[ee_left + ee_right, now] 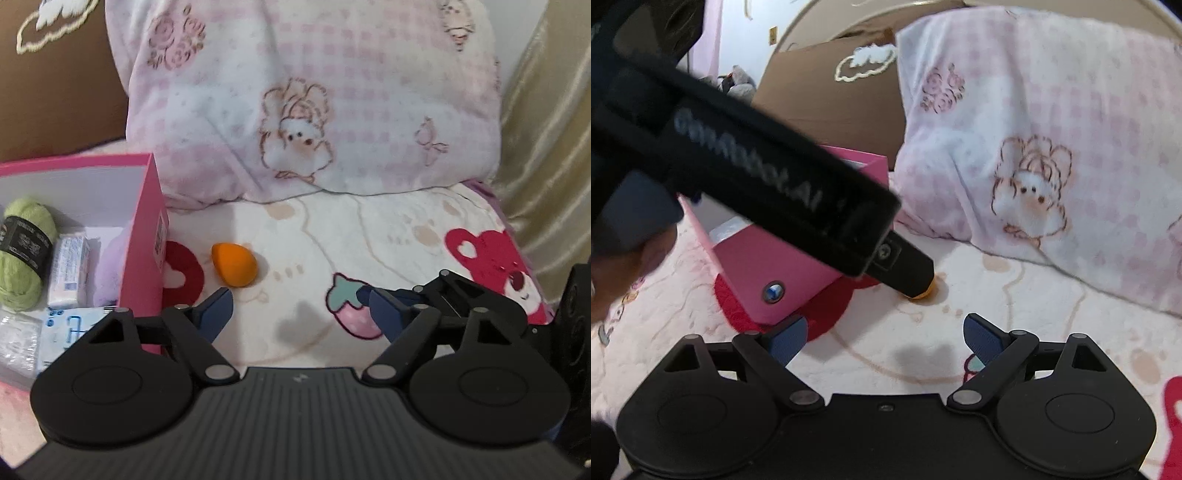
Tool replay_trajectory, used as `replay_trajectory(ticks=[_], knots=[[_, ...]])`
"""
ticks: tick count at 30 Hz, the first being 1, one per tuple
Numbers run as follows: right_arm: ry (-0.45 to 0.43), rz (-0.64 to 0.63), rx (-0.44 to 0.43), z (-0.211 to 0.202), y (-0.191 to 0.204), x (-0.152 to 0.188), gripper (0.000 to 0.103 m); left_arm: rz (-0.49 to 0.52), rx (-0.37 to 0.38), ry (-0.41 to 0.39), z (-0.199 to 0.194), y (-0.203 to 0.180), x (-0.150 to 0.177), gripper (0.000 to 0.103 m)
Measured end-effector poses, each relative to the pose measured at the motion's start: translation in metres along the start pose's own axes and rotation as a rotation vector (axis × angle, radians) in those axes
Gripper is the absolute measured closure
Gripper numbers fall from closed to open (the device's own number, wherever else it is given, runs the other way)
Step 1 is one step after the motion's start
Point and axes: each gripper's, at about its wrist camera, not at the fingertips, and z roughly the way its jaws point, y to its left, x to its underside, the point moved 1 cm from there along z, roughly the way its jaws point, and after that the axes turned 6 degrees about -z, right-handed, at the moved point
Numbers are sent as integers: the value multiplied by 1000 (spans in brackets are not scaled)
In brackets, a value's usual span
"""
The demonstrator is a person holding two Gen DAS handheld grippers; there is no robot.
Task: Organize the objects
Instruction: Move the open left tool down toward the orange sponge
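An orange egg-shaped sponge (234, 268) lies on the patterned blanket just right of a pink box (147, 236). The box holds a green yarn ball (22, 254), a white packet (70, 271) and other wrapped items. My left gripper (301, 308) is open and empty, with the sponge just ahead of its left finger. My right gripper (886, 334) is open and empty above the blanket. In the right wrist view the left gripper's black body (757, 177) crosses the frame and hides most of the sponge (929, 291) and the box (783, 266).
A large pink-and-white pillow (314, 99) stands behind the sponge. A brown cushion (55, 92) is at the back left and a gold curtain (546, 147) at the right. The blanket (369, 240) has strawberry and bear prints.
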Motion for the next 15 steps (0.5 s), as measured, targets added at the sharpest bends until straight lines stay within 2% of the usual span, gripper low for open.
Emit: replay_trajectory(ticks=[4, 6, 7, 13, 15], knots=[[8, 29, 1, 20, -11, 2, 12, -7, -40, 2, 22, 7, -1, 33], [16, 45, -14, 30, -16, 1, 13, -2, -56, 15, 33, 11, -2, 43], [20, 46, -20, 35, -17, 1, 14, 0, -59, 26, 38, 12, -3, 53], [54, 77, -52, 63, -21, -2, 17, -2, -102, 46, 62, 21, -10, 67], [61, 98, -53, 74, -26, -5, 18, -8, -112, 42, 66, 22, -12, 68]])
